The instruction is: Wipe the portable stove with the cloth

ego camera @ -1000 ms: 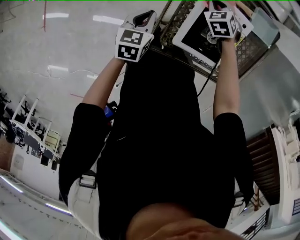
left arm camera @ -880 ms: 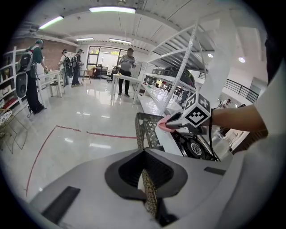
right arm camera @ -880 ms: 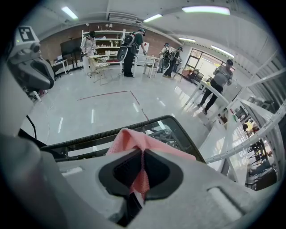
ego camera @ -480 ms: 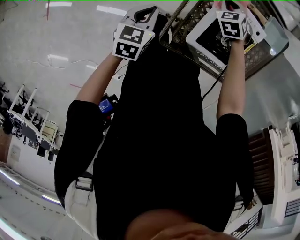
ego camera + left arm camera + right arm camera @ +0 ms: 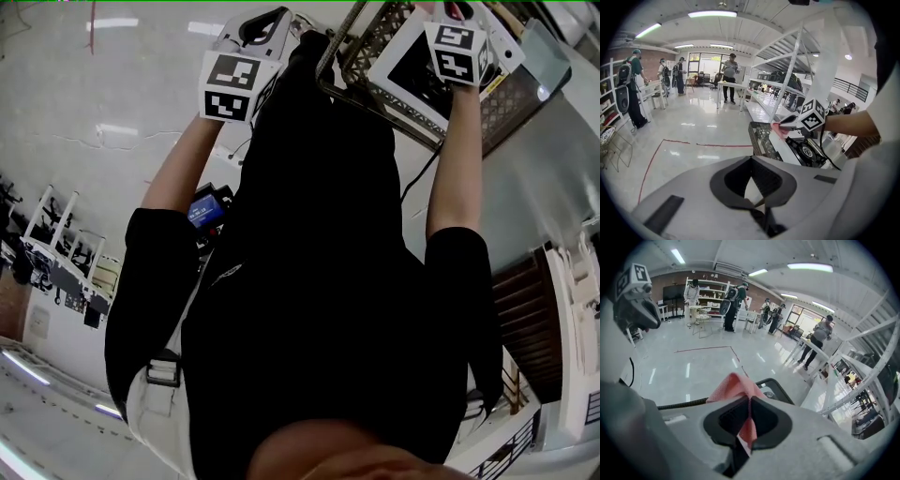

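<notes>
The white portable stove with its black burner lies on a dark wire crate; the head view shows it at the top right. My right gripper is shut on a pink cloth, held over the stove's corner. From the left gripper view, that cloth sits at the stove's far edge. My left gripper is shut with nothing in it, held in the air left of the crate. Its marker cube shows at the head view's upper left.
A black cable runs off the stove. White metal shelving stands behind the crate. Several people stand by tables far across the glossy floor, which carries a red tape line. My own black-clad body fills most of the head view.
My left gripper has drifted left, away from the crate. My right gripper stays over the stove with the cloth, shifting only slightly.
</notes>
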Tool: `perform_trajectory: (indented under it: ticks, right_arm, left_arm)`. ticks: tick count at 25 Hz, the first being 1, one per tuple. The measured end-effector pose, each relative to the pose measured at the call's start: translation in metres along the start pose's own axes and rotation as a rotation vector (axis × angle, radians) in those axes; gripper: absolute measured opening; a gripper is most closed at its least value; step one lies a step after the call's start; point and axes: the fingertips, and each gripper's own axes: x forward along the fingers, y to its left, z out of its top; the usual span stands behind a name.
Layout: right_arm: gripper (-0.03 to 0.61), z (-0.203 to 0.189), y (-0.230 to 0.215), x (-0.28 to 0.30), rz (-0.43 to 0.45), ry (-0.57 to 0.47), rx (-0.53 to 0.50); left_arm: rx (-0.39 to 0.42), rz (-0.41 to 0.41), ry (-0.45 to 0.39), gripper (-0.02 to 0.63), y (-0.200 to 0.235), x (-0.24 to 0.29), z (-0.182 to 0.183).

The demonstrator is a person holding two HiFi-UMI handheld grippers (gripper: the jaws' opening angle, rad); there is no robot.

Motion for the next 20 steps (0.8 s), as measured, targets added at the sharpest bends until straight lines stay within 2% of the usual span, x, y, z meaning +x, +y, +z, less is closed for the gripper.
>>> perform_trajectory:
  ticks: [4, 7, 13, 20]
  right_arm:
    - [0.02, 0.006, -0.019, -0.036, -0.069, -0.088, 0.024]
    - [0.02, -0.006, -0.026, -0.073, -0.085, -0.149, 0.076]
    - [0.018, -0.022, -0.047, -0.13, -0.11, -0.315, 0.235]
    - [0.018, -0.054, -0.05, -0.2, -0.146, -0.443, 0.291]
  left_arm:
    - [-0.031, 0.028, -0.07, -0.002, -0.015, -0.001, 0.022]
    - [-0.042, 0.027, -0.106, -0.002, -0.053, -0.003, 0.029]
    - [0.041, -0.009, -0.194, -0.002, -0.132, 0.024, 0.064]
    - [0.086, -0.05, -0.247, -0.002, -0.222, 0.039, 0.081]
